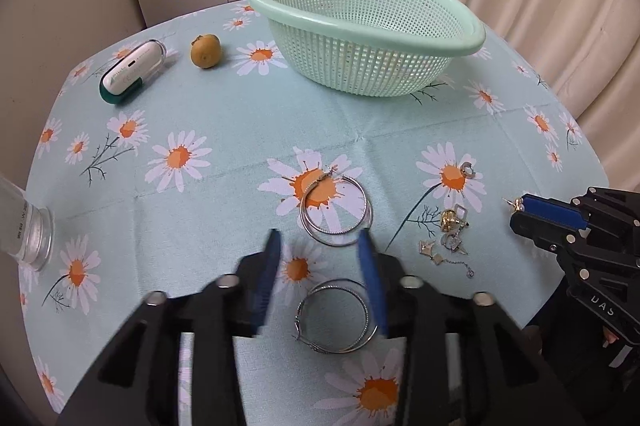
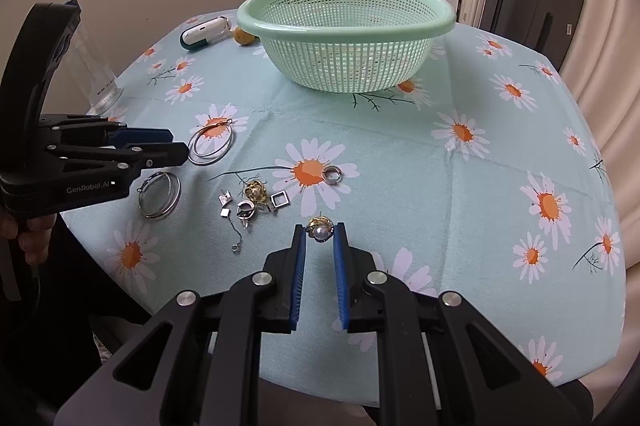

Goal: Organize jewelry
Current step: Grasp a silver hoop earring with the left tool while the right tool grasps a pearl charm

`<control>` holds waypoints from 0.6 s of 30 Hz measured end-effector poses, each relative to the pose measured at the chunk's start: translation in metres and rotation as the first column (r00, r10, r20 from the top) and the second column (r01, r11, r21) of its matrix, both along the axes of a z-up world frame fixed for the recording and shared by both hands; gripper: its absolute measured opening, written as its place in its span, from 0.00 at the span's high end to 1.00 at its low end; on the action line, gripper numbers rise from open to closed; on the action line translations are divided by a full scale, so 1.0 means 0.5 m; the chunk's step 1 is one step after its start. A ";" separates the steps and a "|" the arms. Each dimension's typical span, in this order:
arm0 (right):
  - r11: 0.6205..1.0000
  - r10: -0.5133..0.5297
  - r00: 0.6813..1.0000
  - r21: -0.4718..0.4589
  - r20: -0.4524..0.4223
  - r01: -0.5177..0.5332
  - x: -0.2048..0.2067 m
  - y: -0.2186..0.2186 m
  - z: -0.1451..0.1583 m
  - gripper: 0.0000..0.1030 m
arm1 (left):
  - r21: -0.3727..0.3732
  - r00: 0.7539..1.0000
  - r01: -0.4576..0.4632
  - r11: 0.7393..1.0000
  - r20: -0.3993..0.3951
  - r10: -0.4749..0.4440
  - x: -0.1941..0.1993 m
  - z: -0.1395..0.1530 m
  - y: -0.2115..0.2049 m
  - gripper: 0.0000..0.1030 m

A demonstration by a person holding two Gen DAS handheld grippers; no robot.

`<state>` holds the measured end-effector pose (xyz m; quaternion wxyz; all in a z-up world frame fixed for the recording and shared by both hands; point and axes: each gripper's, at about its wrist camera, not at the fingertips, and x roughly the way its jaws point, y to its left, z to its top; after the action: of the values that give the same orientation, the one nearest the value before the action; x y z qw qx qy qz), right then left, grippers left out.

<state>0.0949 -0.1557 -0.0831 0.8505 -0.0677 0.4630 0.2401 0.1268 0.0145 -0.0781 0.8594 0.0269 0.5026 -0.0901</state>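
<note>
My left gripper (image 1: 320,246) is open above the cloth, its blue pads either side of a silver hoop earring pair (image 1: 337,316); a second hoop pair (image 1: 337,211) lies just beyond the tips. My right gripper (image 2: 320,229) is shut on a gold-and-pearl earring (image 2: 320,228) held at its fingertips; it shows in the left wrist view (image 1: 516,208) too. A pile of small gold and silver pieces (image 2: 250,204) lies left of it, with a silver ring (image 2: 331,174) beyond. The green basket (image 2: 440,26) stands at the back.
A daisy-print tablecloth (image 2: 400,154) covers the round table. A glass (image 2: 96,66) stands at the left edge. A white-and-green case (image 2: 202,32) and a small brown fruit (image 2: 244,36) lie at the back left. Curtains and luggage stand behind.
</note>
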 end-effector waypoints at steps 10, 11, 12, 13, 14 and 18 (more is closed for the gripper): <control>1.000 -0.004 1.000 0.000 -0.005 0.004 0.004 -0.002 0.000 0.85 | 0.030 0.998 0.060 0.998 -0.025 -0.059 0.046 -0.025 -0.037 0.49; 1.000 -0.006 1.000 -0.001 -0.004 0.006 0.004 -0.003 0.001 0.85 | 0.041 0.998 0.061 0.997 -0.020 -0.060 0.045 -0.029 -0.040 0.51; 1.000 -0.008 1.000 0.002 -0.004 0.008 0.005 -0.005 0.001 0.85 | 0.058 0.997 0.071 0.996 -0.006 -0.071 0.042 -0.031 -0.044 0.57; 1.000 -0.009 1.000 0.004 -0.006 0.009 0.006 -0.006 0.000 0.85 | 0.063 0.997 0.082 0.995 -0.003 -0.082 0.041 -0.031 -0.047 0.58; 1.000 -0.010 1.000 0.005 -0.006 0.010 0.006 -0.007 0.000 0.85 | 0.057 0.997 0.079 0.995 -0.004 -0.079 0.041 -0.032 -0.045 0.58; 1.000 -0.018 1.000 0.007 -0.001 0.018 0.008 -0.010 0.001 0.85 | 0.063 0.998 0.042 0.997 0.033 -0.044 0.035 -0.027 -0.034 0.63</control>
<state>0.0989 -0.1608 -0.0827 0.8527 -0.0602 0.4631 0.2342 0.1441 -0.0025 -0.0918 0.8645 0.0659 0.4896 -0.0924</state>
